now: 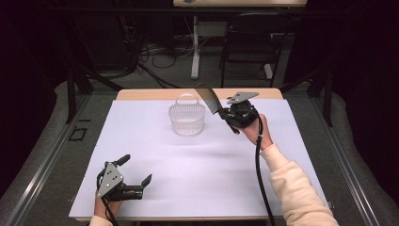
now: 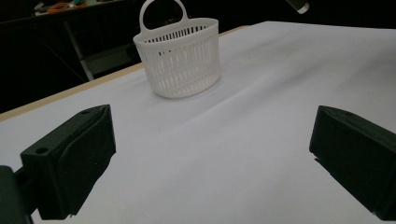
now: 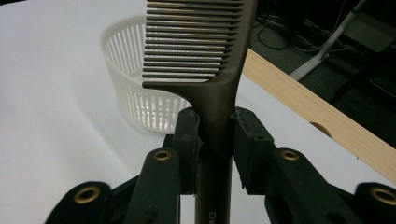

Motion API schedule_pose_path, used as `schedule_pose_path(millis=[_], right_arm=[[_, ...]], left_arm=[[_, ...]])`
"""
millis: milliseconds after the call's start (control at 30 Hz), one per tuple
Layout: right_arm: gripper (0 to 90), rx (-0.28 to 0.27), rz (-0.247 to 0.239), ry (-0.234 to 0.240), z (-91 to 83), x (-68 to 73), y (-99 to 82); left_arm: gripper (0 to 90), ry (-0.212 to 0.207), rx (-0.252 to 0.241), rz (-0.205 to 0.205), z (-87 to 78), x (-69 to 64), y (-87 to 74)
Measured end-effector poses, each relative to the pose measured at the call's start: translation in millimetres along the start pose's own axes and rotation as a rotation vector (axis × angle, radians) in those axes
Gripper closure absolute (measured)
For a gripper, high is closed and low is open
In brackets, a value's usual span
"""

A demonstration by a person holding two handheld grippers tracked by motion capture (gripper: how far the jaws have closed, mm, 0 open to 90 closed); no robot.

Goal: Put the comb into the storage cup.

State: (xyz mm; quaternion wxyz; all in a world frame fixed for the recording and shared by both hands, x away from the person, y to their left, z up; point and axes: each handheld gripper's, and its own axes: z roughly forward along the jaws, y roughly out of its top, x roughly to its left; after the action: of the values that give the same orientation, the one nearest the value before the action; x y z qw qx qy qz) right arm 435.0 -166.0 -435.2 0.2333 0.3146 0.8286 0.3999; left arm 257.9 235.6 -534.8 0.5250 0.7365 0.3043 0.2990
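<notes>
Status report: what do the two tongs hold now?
Right tongs shut on dark plastic comb, beside white slotted plastic basket. Left tongs open, empty. Nothing in the way.

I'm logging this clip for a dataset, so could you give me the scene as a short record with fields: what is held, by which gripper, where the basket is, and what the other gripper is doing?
held item: dark comb, teeth end up, handle clamped
holder: right gripper, fingers pressed on the comb's handle
comb position: in the air, just right of the basket in the high view
basket: white slotted basket with a loop handle, upright on the white table cover, far centre
left gripper: open, holding nothing, near the table's front left
</notes>
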Motion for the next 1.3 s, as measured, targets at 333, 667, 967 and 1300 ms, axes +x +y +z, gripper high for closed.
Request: schedule_pose_path(millis=[333,667,967,1300], right_arm=[[72.6,-0.002,-0.015,-0.008,1.0,0.7,8.6],[72.6,-0.014,-0.017,-0.007,6.8,-0.9,14.4],[72.6,-0.036,-0.038,0.000,9.2,6.4,28.6],[72.6,-0.042,-0.039,-0.003,15.7,7.7,34.3]], left_arm=[[0.3,-0.004,-0.003,0.001,1.2,0.2,0.5],[0.3,-0.008,-0.002,-0.002,3.6,1.4,0.6],[0.2,-0.009,-0.013,-0.001,2.9,1.2,1.2],[0.2,-0.012,-0.015,0.000,4.8,1.3,1.9]])
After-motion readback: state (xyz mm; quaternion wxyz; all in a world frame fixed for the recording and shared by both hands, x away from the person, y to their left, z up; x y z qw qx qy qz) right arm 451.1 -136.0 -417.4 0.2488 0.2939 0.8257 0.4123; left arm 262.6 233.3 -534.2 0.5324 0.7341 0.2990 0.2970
